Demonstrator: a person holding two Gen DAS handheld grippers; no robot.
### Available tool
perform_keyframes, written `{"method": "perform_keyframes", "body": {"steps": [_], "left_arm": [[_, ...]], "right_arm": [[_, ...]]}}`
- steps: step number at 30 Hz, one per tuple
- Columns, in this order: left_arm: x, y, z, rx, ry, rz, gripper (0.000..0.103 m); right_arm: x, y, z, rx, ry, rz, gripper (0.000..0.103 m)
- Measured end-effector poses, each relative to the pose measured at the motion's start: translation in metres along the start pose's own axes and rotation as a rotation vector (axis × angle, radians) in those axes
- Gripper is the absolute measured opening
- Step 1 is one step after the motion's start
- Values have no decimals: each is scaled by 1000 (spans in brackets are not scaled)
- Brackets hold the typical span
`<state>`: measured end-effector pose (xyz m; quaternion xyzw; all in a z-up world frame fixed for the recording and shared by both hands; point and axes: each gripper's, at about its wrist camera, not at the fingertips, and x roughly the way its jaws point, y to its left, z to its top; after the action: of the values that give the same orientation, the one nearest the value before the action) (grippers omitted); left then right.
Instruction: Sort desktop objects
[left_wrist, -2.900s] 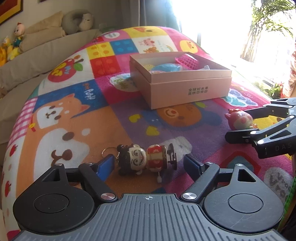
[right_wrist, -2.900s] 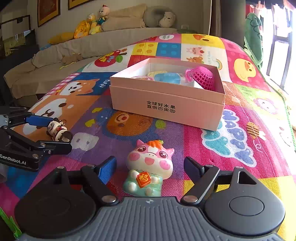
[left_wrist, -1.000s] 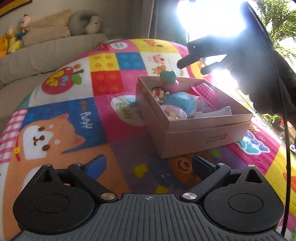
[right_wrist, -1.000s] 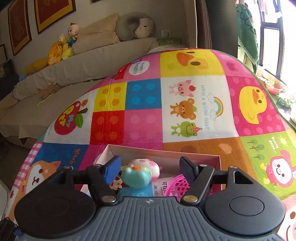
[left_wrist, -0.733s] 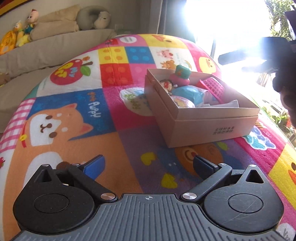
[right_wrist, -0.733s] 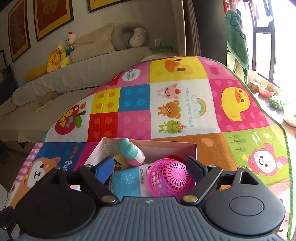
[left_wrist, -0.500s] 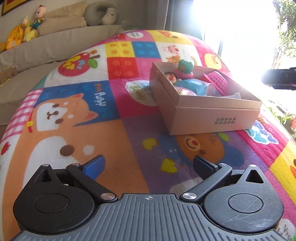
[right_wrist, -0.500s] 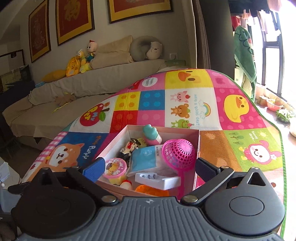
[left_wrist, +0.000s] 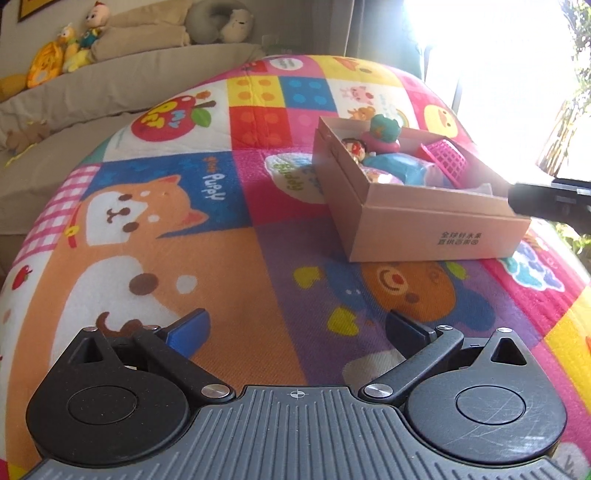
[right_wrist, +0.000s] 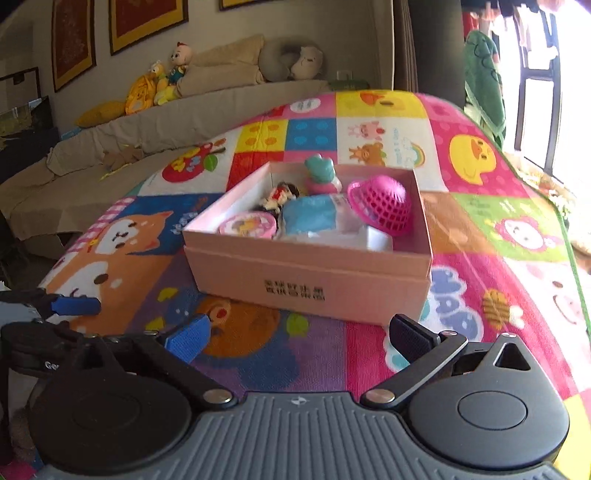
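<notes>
Colourful cartoon play mat (left_wrist: 229, 258) underneath; left gripper (left_wrist: 295, 328) and right gripper (right_wrist: 299, 338) low, level, released, empty; pink cardboard box (right_wrist: 310, 280) at 12 o'clock, long axis crosswise.

Patchwork cartoon play mat (left_wrist: 229, 229); beige sofa (right_wrist: 192, 118) bearing stuffed dolls (right_wrist: 162, 81) and grey neck pillow (right_wrist: 291, 61); framed pictures (right_wrist: 147, 18) on wall; window (right_wrist: 535, 92).
</notes>
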<state>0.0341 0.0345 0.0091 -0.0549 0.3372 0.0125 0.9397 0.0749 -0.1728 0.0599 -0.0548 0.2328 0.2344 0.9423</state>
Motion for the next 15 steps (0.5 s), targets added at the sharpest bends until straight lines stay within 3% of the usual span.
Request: {"method": "perform_keyframes", "body": {"steps": [2,5,10,12,15], "left_arm": [[-5,1,11,-33,-37,-38,103],[-13,-3,25,-22,-93,-57,103],[-18,1,31,-5,-113,-79,103],[-16,7,30,-13,-107,-78,103],[-10,19,27,-39,-92,-76,103]], "right_arm": [[0,4,31,-80,-92,-37,103],[39,-1,78,-69,-62,-23,99],[145,-26,121,149,174,35,62],[179,-29,122,160,240,17,36],[200,-27,120,121,252,-43,27]]}}
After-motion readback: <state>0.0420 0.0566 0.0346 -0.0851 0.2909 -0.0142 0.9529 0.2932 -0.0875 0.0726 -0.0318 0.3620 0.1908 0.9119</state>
